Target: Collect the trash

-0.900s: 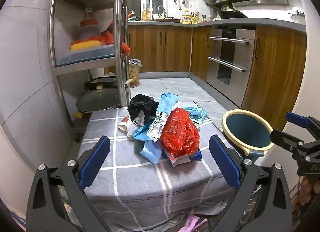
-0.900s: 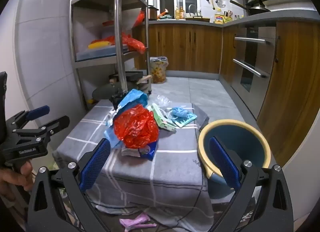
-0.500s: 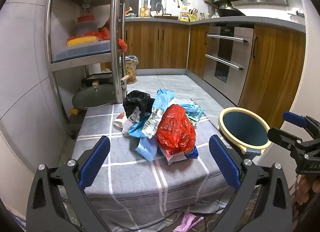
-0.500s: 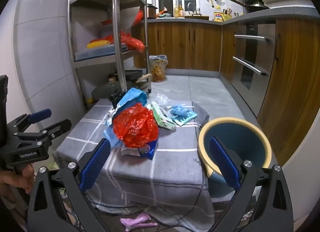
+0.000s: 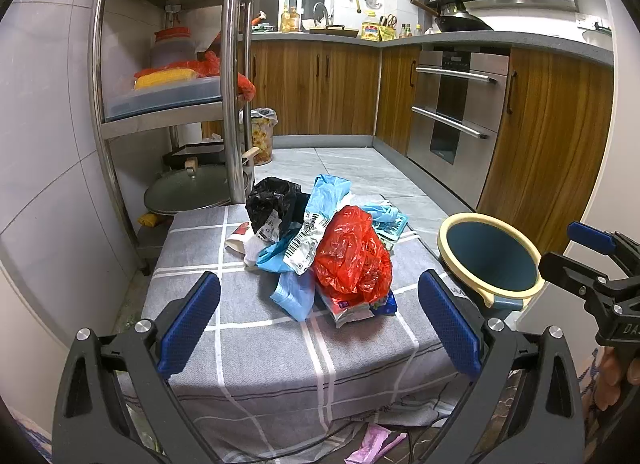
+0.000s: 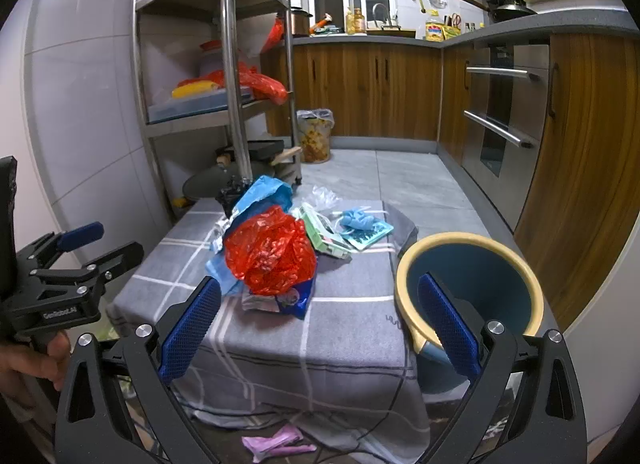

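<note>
On table [image 5: 248, 348] — trash pile [image 5: 320, 248].

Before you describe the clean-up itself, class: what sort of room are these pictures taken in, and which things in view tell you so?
Most likely a home kitchen. Wooden base cabinets run under a grey counter, a built-in oven sits among them, and a steel rack holds a pan lid and food containers.

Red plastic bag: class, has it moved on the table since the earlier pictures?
No. The red plastic bag still lies on the same squares of the checked cloth, atop the trash pile, left of the blue bin. Only the camera shifted slightly.
</note>
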### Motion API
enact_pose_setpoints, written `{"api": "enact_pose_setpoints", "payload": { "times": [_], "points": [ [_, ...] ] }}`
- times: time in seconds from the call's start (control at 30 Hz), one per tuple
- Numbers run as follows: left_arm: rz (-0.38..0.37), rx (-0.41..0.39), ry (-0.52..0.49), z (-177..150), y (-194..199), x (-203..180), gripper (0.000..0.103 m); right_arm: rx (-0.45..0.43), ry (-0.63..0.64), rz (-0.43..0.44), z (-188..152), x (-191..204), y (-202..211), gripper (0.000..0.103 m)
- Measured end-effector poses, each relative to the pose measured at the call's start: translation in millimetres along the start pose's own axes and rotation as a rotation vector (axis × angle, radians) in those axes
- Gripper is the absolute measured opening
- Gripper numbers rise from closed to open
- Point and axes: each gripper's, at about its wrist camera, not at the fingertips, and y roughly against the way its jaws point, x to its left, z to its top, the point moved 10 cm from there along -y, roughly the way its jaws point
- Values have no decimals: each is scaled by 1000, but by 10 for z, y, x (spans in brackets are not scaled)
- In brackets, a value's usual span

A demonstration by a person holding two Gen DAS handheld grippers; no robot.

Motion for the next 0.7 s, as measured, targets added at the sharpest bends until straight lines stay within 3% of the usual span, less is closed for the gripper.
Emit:
{"api": "enact_pose_setpoints", "payload": {
  "times": [0.7],
  "points": [
    [-1, 5, 0, 6, -9, 0, 98, 4, -10, 1, -5, -31, -11, 98]
  ]
}}
